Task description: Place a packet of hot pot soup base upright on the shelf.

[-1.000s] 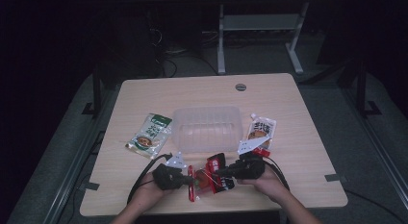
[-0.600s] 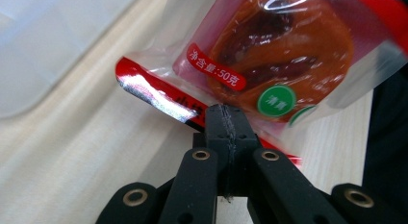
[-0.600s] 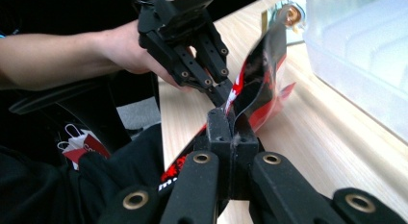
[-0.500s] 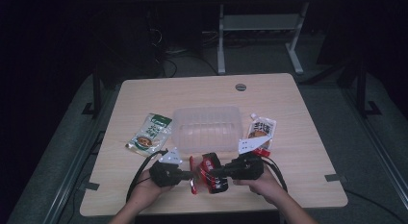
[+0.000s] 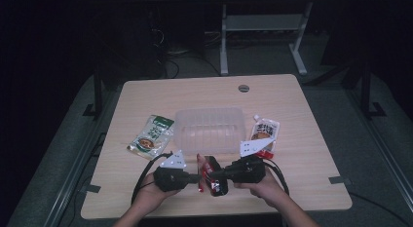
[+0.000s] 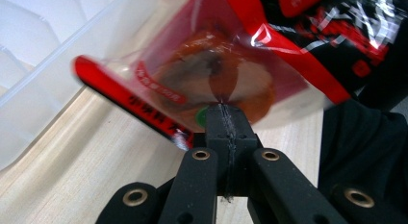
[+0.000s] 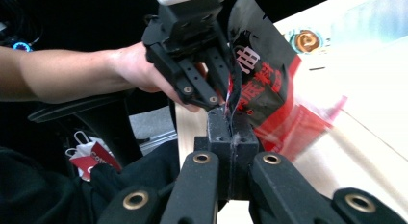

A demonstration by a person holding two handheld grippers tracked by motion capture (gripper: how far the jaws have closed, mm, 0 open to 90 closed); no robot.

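Red-and-black snack packet [image 5: 213, 174] with a clear window is held off the wooden table at lower centre of the high view, pinched between both closed grippers, below the clear plastic container [image 5: 209, 129].

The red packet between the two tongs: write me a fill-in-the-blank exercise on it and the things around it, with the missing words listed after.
1. Both tongs, the left tongs and the right tongs, are shut on the ____ packet.
2. The clear plastic container holds ____.
3. The green pouch lies to the ____ of the container in the high view.
4. The white spouted pouch lies on the ____.

Missing words: red; nothing; left; table
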